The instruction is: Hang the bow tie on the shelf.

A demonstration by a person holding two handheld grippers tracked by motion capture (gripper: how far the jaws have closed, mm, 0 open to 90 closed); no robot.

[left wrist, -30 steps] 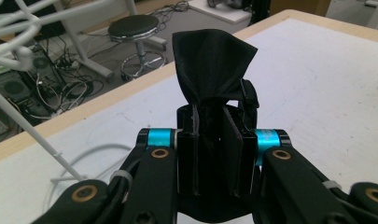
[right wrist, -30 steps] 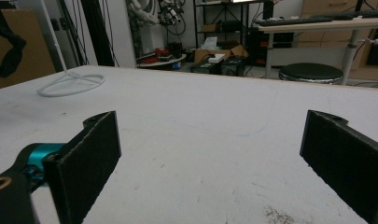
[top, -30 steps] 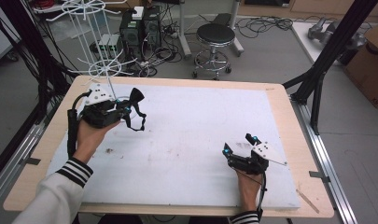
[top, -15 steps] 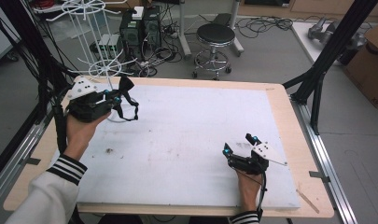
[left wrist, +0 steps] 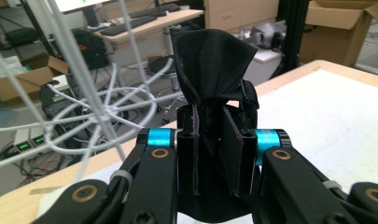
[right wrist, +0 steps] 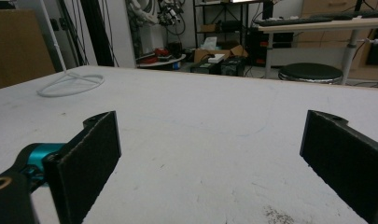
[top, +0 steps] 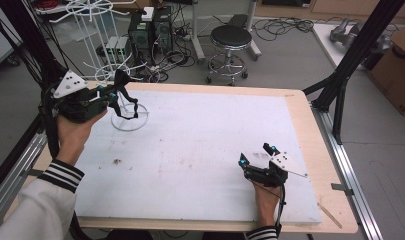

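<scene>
A person is sitting at a wooden table [top: 310, 130] topped with a white mat [top: 200, 150], holding a gripper in each hand. The left gripper [top: 115, 90] is being held up over the far left corner of the table, its jaws closing tight on a bunched piece of black cloth [left wrist: 210, 70]; in the left gripper view the cloth is poking up between the jaws and flaring above them. Just beside it, a white wire rack [top: 97, 30] is standing with its round base [top: 130, 120] on the mat, its thin arms crossing the left of that view. The right gripper [top: 255, 157] is resting low on the mat near the front right, well apart from the cloth, its jaws standing wide open and gripping nothing. A black stool [top: 231, 37] is standing on the floor beyond the table.
</scene>
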